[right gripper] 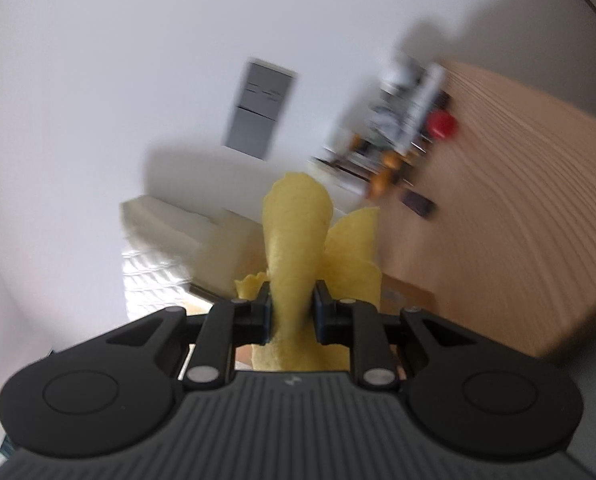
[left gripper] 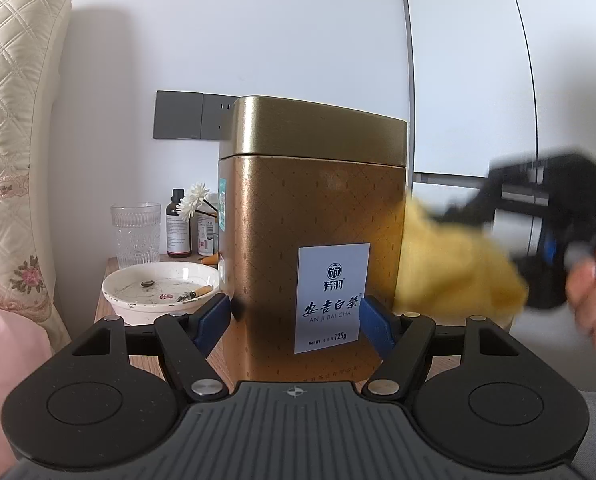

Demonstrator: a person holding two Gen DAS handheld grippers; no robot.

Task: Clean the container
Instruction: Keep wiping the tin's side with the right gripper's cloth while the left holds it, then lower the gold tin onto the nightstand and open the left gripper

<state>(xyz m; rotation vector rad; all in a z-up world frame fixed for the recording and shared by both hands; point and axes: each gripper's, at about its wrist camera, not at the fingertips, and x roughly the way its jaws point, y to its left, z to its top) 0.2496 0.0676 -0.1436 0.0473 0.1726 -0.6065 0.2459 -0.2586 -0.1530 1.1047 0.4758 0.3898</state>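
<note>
A gold tea tin (left gripper: 314, 216) with a lid and a white label stands upright on a wooden bedside table (left gripper: 109, 276). My left gripper (left gripper: 295, 320) is shut on the tin, its blue pads pressing the lower sides. My right gripper (right gripper: 291, 312) is shut on a yellow cloth (right gripper: 298, 240). In the left wrist view the cloth (left gripper: 454, 272) is against the tin's right side, with the blurred right gripper (left gripper: 538, 220) behind it. The tin does not show in the right wrist view.
A white ashtray dish (left gripper: 159, 290) with a cigarette butt sits left of the tin. A ribbed glass (left gripper: 135, 234), a dark bottle (left gripper: 177, 228) and small items stand behind. A quilted pillow (left gripper: 9, 140) is at the left. Wall switches (left gripper: 189, 116) are behind.
</note>
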